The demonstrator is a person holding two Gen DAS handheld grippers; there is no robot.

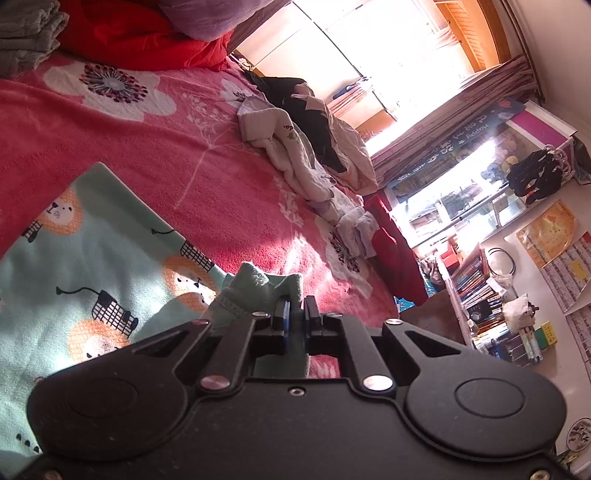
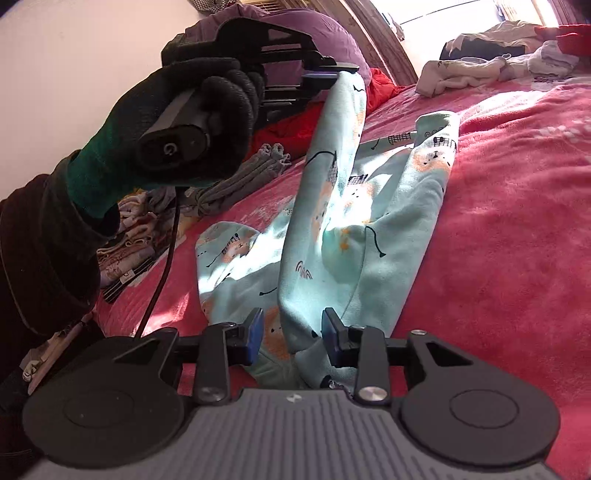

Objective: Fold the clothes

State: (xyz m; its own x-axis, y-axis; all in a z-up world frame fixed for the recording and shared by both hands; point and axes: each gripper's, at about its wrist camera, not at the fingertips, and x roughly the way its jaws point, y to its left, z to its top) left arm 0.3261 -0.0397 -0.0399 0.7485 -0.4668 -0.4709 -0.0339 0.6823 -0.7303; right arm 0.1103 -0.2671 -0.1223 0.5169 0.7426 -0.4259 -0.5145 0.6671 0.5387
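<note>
A mint-green garment [image 2: 354, 221] printed with orange lions lies on the pink bed cover [image 2: 509, 221]. My left gripper [image 1: 295, 314] is shut on one end of the garment [image 1: 92, 266] and holds it lifted; it also shows in the right wrist view [image 2: 332, 74], in a black-gloved hand, with the cloth hanging down from it. My right gripper [image 2: 291, 332] is open, its blue-padded fingers [image 2: 255, 332] on either side of the garment's near end, which lies between them.
A heap of unfolded pale and black clothes [image 1: 306, 136] lies at the bed's far side. Grey folded clothes [image 2: 236, 177] and a patterned stack [image 2: 129, 236] lie to the left. A red quilt [image 1: 147, 33] and purple pillow [image 2: 295, 37] sit at the head. A bookshelf [image 1: 484, 291] stands beyond the bed.
</note>
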